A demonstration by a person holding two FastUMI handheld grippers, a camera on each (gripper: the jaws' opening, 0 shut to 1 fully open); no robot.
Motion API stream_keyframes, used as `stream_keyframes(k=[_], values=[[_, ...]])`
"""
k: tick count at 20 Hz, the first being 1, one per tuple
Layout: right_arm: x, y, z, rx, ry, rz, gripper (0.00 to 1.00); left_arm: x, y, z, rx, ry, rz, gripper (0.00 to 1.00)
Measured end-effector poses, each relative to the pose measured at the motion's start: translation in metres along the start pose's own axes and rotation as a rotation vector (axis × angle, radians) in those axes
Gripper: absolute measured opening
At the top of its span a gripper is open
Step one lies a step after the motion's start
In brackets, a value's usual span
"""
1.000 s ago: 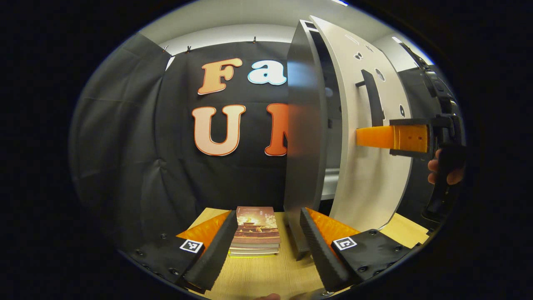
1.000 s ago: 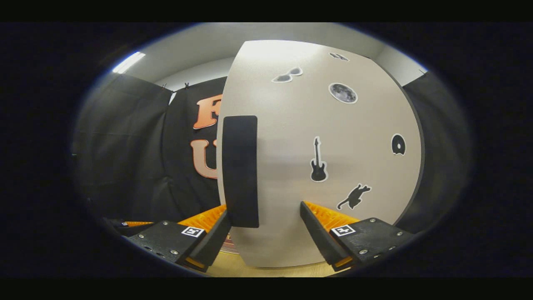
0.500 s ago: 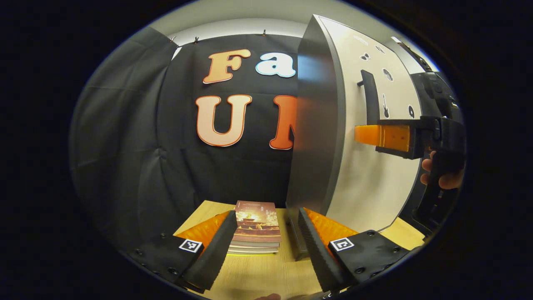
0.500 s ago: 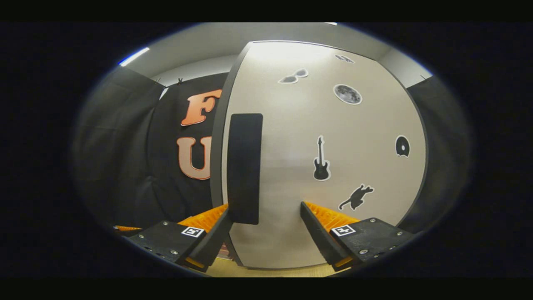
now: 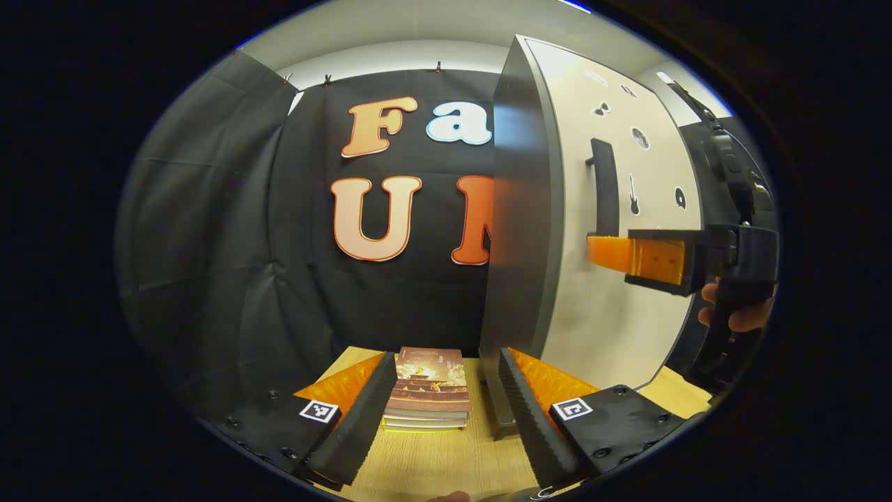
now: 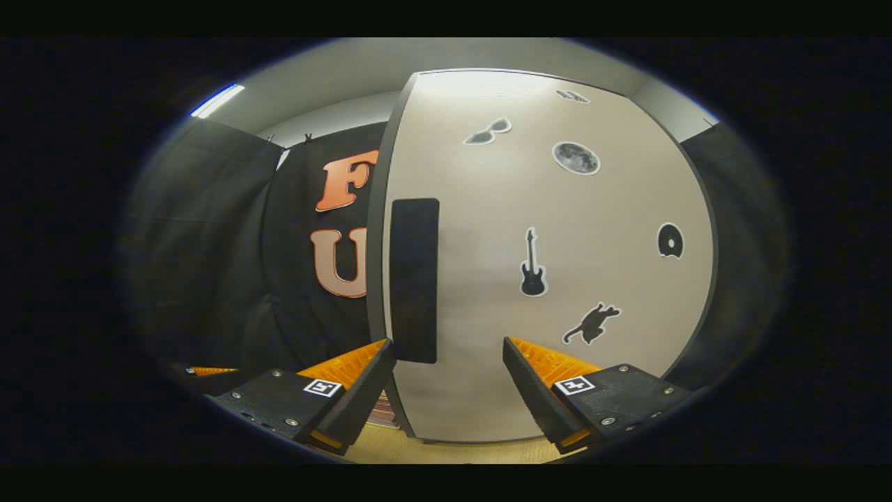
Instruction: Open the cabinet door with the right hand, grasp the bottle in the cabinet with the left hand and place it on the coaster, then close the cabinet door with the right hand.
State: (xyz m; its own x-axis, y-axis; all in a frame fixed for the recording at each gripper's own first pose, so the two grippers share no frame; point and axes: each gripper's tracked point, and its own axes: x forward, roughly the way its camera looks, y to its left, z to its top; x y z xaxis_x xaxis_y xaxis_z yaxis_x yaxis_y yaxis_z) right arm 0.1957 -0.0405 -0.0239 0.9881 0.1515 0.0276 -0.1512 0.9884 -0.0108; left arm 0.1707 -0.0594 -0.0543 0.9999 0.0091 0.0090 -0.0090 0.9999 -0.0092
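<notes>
The white cabinet door [image 6: 557, 230], dotted with small stickers, lies flush against the grey cabinet [image 5: 519, 209]. Its black upright handle [image 6: 414, 279] stands just above and inside my right gripper's left finger [image 6: 355, 383]. My right gripper [image 6: 447, 345] is open with nothing held, facing the door. In the left gripper view the right gripper [image 5: 599, 251] hangs at the handle's [image 5: 603, 188] lower end, held by a hand [image 5: 739, 314]. My left gripper [image 5: 446, 362] is open and holds nothing, low over the wooden table [image 5: 446, 460].
A stack of books [image 5: 428, 387] lies on the table ahead of the left gripper, left of the cabinet's foot. Black cloth walls close off the back and left. The cabinet fills the right side.
The door, ajar a second ago with the dark inside showing, has swung flush against the cabinet. The right gripper has sunk a little relative to the handle. The left gripper has barely shifted.
</notes>
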Motion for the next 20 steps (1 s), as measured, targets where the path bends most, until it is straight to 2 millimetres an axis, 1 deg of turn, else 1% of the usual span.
stream_keyframes(k=[2,4,8,10,12,13,15,17,18,19,20], values=[[-0.021,-0.005,-0.001,0.004,0.007,0.000,0.95,-0.016,-0.002,0.011,0.010,-0.015,0.005,0.97],[-0.050,-0.013,-0.002,0.020,0.014,-0.012,0.95,-0.037,-0.008,0.021,0.020,-0.027,0.006,0.96],[-0.116,-0.030,-0.011,0.052,0.039,-0.042,0.95,-0.088,-0.023,0.037,0.038,-0.051,0.010,0.96],[-0.148,-0.039,-0.017,0.054,0.052,-0.052,0.95,-0.115,-0.033,0.040,0.039,-0.047,0.004,0.96],[-0.181,-0.044,-0.021,0.037,0.066,-0.061,0.95,-0.136,-0.042,0.045,0.045,-0.048,0.004,0.96],[-0.197,-0.048,-0.020,0.029,0.065,-0.070,0.95,-0.149,-0.044,0.048,0.047,-0.051,0.008,0.94],[-0.227,-0.051,-0.018,0.035,0.067,-0.072,0.95,-0.172,-0.051,0.053,0.052,-0.058,0.009,0.95],[-0.251,-0.055,-0.018,0.043,0.065,-0.076,0.95,-0.190,-0.059,0.055,0.054,-0.062,-0.002,0.95],[-0.260,-0.056,-0.015,0.042,0.053,-0.078,0.95,-0.197,-0.062,0.055,0.058,-0.063,-0.006,0.95],[-0.269,-0.058,-0.016,0.045,0.055,-0.081,0.95,-0.214,-0.060,0.050,0.061,-0.067,-0.009,0.95],[-0.276,-0.059,-0.017,0.048,0.056,-0.082,0.95,-0.221,-0.063,0.051,0.065,-0.072,-0.010,0.95]])
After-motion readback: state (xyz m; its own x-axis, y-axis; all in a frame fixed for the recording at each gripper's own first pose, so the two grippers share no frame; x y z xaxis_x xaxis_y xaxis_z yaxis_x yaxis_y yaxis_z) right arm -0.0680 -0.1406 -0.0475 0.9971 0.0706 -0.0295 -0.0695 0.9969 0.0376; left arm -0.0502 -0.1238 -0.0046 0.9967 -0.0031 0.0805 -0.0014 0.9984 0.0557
